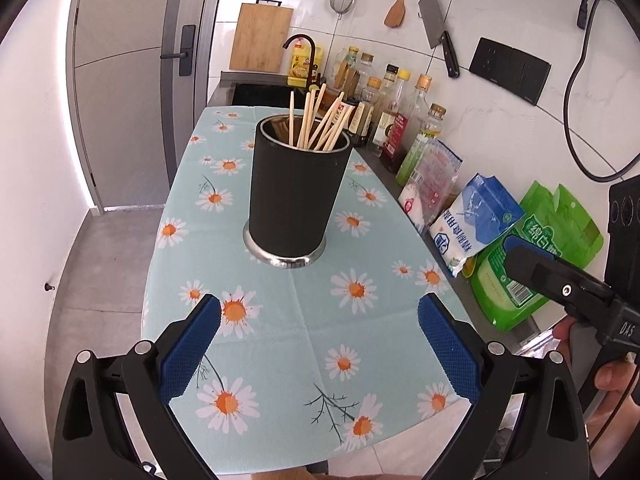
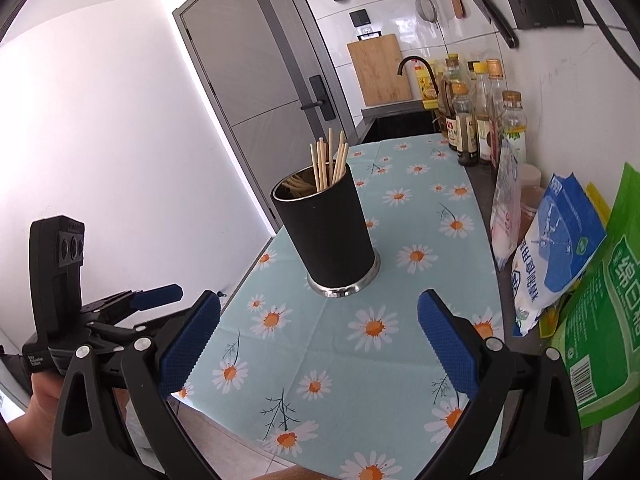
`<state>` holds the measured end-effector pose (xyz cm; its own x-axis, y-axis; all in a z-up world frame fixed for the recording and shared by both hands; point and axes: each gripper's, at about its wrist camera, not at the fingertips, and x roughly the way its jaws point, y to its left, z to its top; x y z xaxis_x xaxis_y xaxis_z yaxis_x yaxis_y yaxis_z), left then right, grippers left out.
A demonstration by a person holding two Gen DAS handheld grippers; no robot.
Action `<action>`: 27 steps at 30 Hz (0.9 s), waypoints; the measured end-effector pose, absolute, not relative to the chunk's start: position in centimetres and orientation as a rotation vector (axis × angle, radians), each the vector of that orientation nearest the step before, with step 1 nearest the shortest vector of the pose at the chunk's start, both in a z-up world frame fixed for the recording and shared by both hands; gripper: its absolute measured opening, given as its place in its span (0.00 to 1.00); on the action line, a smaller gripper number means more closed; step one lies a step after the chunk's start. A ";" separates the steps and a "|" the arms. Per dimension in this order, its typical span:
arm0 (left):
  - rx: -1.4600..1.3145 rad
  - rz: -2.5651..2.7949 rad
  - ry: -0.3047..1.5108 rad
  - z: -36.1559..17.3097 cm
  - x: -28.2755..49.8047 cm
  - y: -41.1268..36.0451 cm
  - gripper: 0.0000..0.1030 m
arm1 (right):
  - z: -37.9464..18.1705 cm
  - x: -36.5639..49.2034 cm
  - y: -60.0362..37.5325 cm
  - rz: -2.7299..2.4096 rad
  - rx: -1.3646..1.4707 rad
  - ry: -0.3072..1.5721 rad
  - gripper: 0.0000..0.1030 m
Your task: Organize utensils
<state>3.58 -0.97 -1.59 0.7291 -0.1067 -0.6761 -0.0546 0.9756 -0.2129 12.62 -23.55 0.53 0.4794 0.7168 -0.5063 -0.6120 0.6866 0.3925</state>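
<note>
A black utensil holder point(image 1: 296, 192) point(image 2: 326, 236) with a steel base stands upright on the daisy-print cloth point(image 1: 280, 320) point(image 2: 400, 340). Several wooden chopsticks point(image 1: 316, 120) point(image 2: 330, 160) stick out of it, leaning to one side. My left gripper point(image 1: 319, 346) is open near the cloth's front edge, well short of the holder, with nothing between its blue pads. My right gripper point(image 2: 319, 344) is open too, and empty, in front of the holder. The right gripper point(image 1: 560, 284) shows at the right edge of the left wrist view, the left gripper point(image 2: 120, 308) at the lower left of the right wrist view.
Sauce and oil bottles point(image 1: 400, 120) point(image 2: 476, 120) line the wall on the right. Bags of salt and sugar point(image 1: 480, 220) point(image 2: 560, 256) lean there too. A sink with a faucet point(image 1: 300, 40) and a cutting board point(image 1: 260, 36) lie beyond. A cleaver point(image 1: 438, 28) hangs on the wall.
</note>
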 end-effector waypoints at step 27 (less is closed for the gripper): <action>-0.247 -0.007 0.826 -4.3 2.9 -1.3 0.93 | -1.5 12.6 -23.6 0.801 0.151 0.748 0.95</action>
